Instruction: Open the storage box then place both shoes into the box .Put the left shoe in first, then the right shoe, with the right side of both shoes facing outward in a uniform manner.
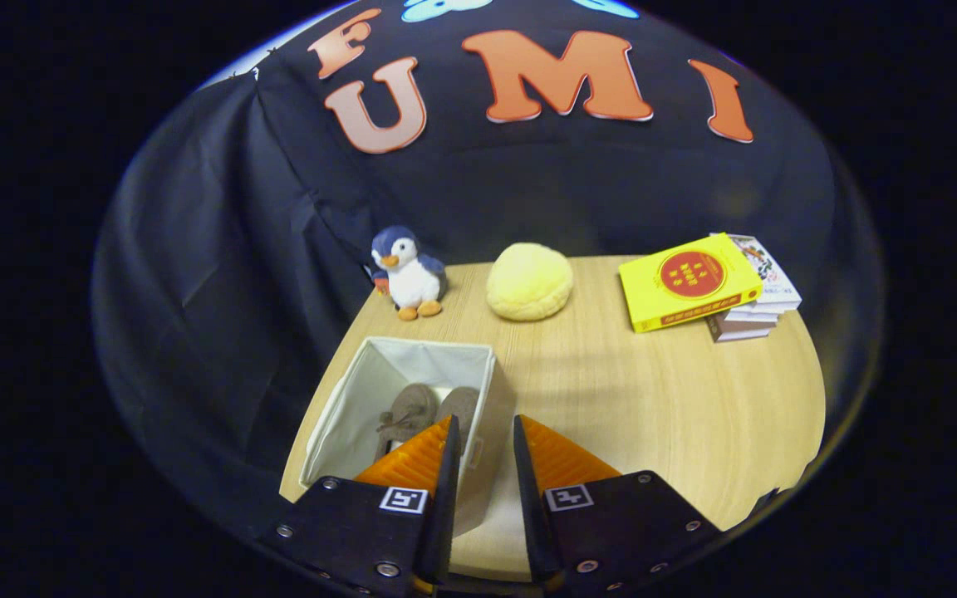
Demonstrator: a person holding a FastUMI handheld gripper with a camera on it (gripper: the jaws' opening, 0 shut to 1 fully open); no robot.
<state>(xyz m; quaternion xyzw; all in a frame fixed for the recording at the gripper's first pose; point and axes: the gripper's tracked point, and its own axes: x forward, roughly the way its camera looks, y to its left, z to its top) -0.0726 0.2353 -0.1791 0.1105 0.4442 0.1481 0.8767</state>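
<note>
**Booth table, contents left to right**

Storage box [399,390], open, holding two shoes [429,411] side by side; penguin toy [409,272]; yellow plush [529,281]; stacked books [707,286]. Gripper [483,436] fingers parted, holding nothing, straddling the box's near wall.

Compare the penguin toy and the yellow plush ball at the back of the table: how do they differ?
The penguin toy is blue and white with orange feet; the yellow plush ball is one pale yellow colour. The penguin toy stands upright and is narrow; the yellow plush ball is a wide, low dome. The penguin toy sits beside the booth wall, the yellow plush ball nearer the table's middle. Both are soft toys, well beyond the open hand-held gripper.
</note>
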